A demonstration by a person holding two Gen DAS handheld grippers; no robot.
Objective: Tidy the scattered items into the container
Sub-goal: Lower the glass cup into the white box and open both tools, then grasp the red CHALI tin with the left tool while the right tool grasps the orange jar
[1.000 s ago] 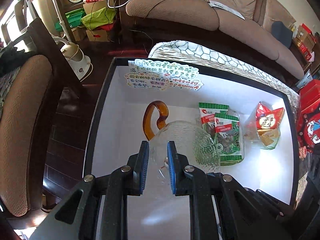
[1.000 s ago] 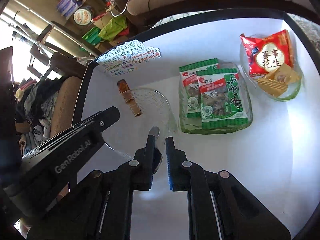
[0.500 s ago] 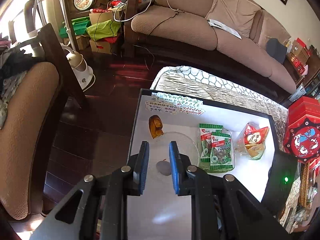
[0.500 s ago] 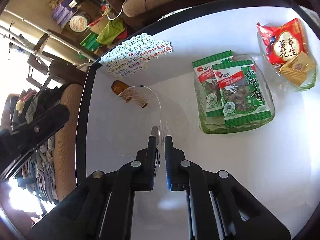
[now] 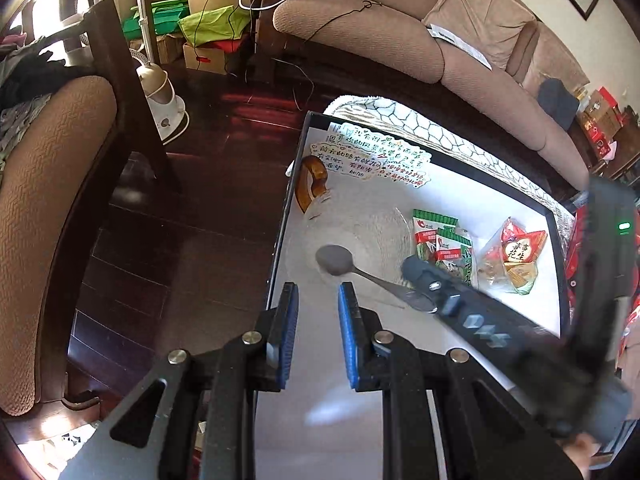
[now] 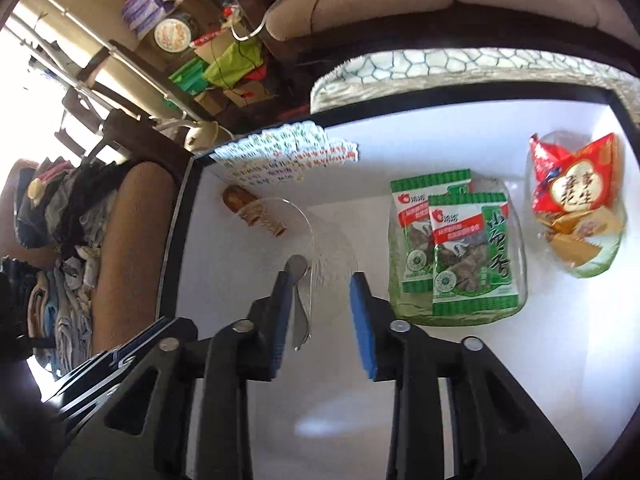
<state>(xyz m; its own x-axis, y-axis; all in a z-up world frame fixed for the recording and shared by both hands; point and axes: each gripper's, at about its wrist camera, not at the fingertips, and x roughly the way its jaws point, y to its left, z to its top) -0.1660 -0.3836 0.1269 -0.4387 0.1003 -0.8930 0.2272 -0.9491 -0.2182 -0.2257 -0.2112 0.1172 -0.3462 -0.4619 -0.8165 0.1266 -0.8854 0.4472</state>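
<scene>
Left gripper (image 5: 318, 320): held above the near left edge of the white table (image 5: 400, 380); jaws parted by a narrow gap, nothing between the pads.
Right gripper (image 6: 322, 312): jaws spread wide, empty; poised over the glass dish.
Spoon (image 6: 298, 292): metal, lying in the clear glass dish (image 6: 332, 256); bowl end pointing away, handle end just beside the right gripper's left finger; contact cannot be told.
Glass dish: clear, amber handle (image 5: 310, 184) at the far left rim; standing on the table.
Green snack packets (image 6: 456, 240): two, overlapping, in a second glass dish right of the first.
Red snack packet (image 6: 576, 180): in a third dish, far right.
Paper notes (image 5: 372, 156): at the far left corner.
</scene>
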